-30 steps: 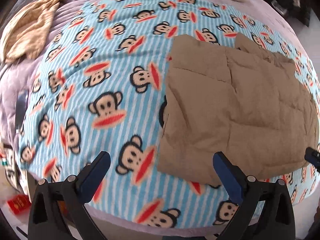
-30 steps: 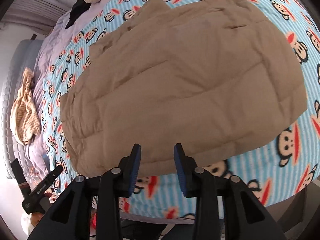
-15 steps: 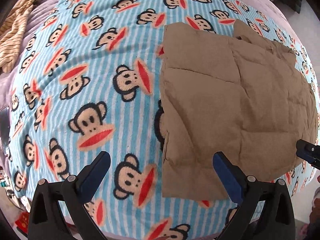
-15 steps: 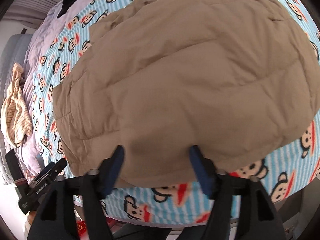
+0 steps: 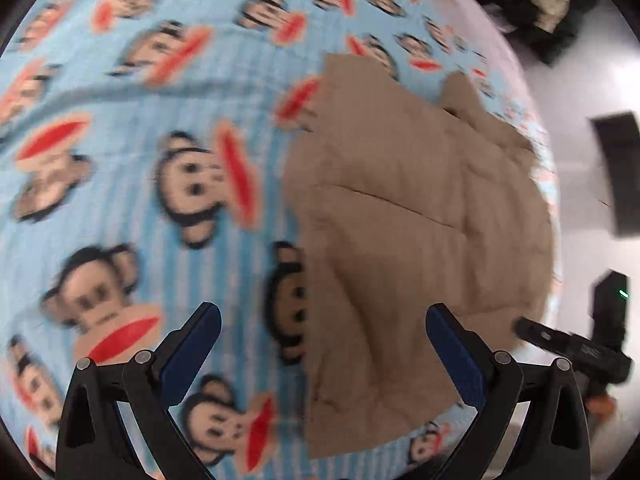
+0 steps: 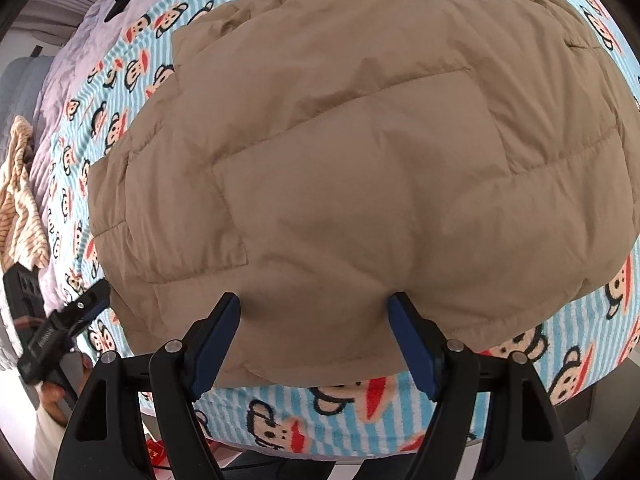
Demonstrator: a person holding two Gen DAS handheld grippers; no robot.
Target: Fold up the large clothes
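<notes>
A tan quilted jacket [image 6: 360, 160] lies flat on a blue striped monkey-print blanket [image 6: 320, 412]. My right gripper [image 6: 316, 340] is open, its fingers spread over the jacket's near edge, just above the fabric. In the left wrist view the jacket [image 5: 420, 240] fills the right half. My left gripper [image 5: 320, 356] is open and empty, straddling the jacket's left edge near its near corner. The left gripper also shows at the left edge of the right wrist view [image 6: 68, 328], and the right gripper shows at the right of the left wrist view [image 5: 560, 344].
The blanket [image 5: 120, 200] covers a bed with lilac sheets [image 6: 64, 92]. A striped beige garment [image 6: 20, 208] lies at the bed's far left side. Dark items [image 5: 536, 4] and a black box [image 5: 620, 172] sit on the pale floor beyond the bed's right edge.
Both grippers moved closer to the jacket. The right gripper's fingers opened from narrow to wide over the near edge. The left gripper swung right toward the jacket's left edge.
</notes>
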